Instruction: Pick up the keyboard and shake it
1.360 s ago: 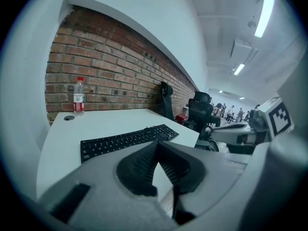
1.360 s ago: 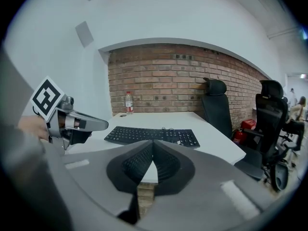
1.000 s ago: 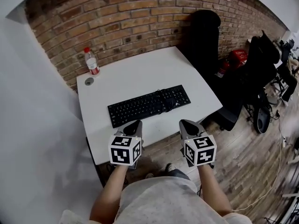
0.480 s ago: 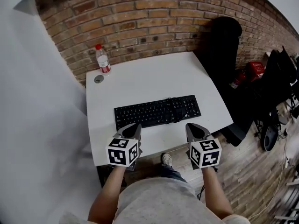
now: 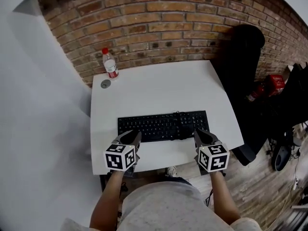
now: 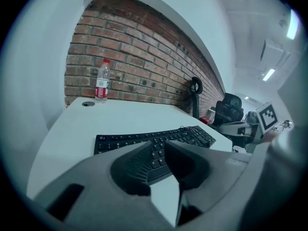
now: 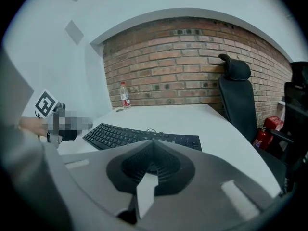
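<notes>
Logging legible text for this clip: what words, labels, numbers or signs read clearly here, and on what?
No text here can be read.
bottle: red label, print too small to read.
keyboard: key legends too small to read.
red item on the floor: white print, blurred.
marker cube on each gripper: black-and-white square patterns, no letters.
</notes>
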`<state>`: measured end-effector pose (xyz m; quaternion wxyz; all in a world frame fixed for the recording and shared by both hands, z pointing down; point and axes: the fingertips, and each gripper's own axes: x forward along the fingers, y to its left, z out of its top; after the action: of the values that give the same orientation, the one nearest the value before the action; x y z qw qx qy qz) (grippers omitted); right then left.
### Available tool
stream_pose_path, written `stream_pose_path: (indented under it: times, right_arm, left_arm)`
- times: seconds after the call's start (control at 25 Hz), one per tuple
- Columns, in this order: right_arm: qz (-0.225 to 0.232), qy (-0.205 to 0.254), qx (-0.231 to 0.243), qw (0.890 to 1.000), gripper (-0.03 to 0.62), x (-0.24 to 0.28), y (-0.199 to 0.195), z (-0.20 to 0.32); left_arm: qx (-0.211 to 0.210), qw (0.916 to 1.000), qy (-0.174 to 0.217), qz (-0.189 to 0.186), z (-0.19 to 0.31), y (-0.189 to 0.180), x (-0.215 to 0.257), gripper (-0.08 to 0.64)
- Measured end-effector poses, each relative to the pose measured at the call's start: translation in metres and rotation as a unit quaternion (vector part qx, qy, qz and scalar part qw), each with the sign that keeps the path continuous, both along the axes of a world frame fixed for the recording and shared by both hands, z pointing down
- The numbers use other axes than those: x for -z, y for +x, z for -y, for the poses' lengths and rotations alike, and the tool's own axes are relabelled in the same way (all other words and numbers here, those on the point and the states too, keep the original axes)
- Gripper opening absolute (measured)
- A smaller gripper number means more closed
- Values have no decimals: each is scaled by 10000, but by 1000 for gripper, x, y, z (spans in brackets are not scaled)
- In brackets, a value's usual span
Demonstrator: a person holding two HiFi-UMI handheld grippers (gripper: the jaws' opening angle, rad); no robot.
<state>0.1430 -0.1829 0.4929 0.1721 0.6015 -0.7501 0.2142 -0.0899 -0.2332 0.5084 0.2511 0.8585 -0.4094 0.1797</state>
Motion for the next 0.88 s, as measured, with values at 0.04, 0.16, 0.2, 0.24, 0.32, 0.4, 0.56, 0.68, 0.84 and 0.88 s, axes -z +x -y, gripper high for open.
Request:
stream_pose_path:
  times: [0.04, 0.16, 0.2, 0.24, 0.32, 0.4, 0.56, 0.68, 0.84, 0.88]
  right_arm:
    - [27, -27, 31, 10000, 11, -2, 4, 5]
    - [108, -118, 141, 9998, 24, -11, 15, 18]
    - [128, -147, 175, 9997, 37, -13, 19, 21]
    - [138, -172, 203, 9996, 38, -15, 23, 24]
    - [149, -217, 249, 9993, 44, -19, 31, 31]
    - [169, -282, 276, 9991, 62, -24, 39, 38]
    - [195, -457, 306, 9983, 106, -36, 54, 49]
    - [226, -555, 364, 9975, 138, -43, 63, 55]
    - [259, -620, 444, 9967, 168, -49, 72, 63]
    - [272, -650, 467, 9964, 179, -50, 75, 65]
  left_arm:
    - [67, 10000, -12, 13, 4, -2, -3, 85]
    - [247, 9996, -85, 52, 13, -8, -12, 109]
    - [284, 9995, -124, 82, 15, -10, -15, 123]
    - [322, 9993, -161, 120, 16, -12, -18, 135]
    - [419, 9987, -205, 192, 21, -17, -22, 155]
    - [531, 9980, -230, 248, 26, -23, -25, 169]
    - [650, 9968, -314, 333, 34, -32, -31, 220]
    - [723, 9957, -353, 453, 40, -40, -34, 266]
    - [893, 9937, -433, 520, 52, -50, -39, 307]
    - [913, 9933, -467, 531, 54, -50, -41, 319]
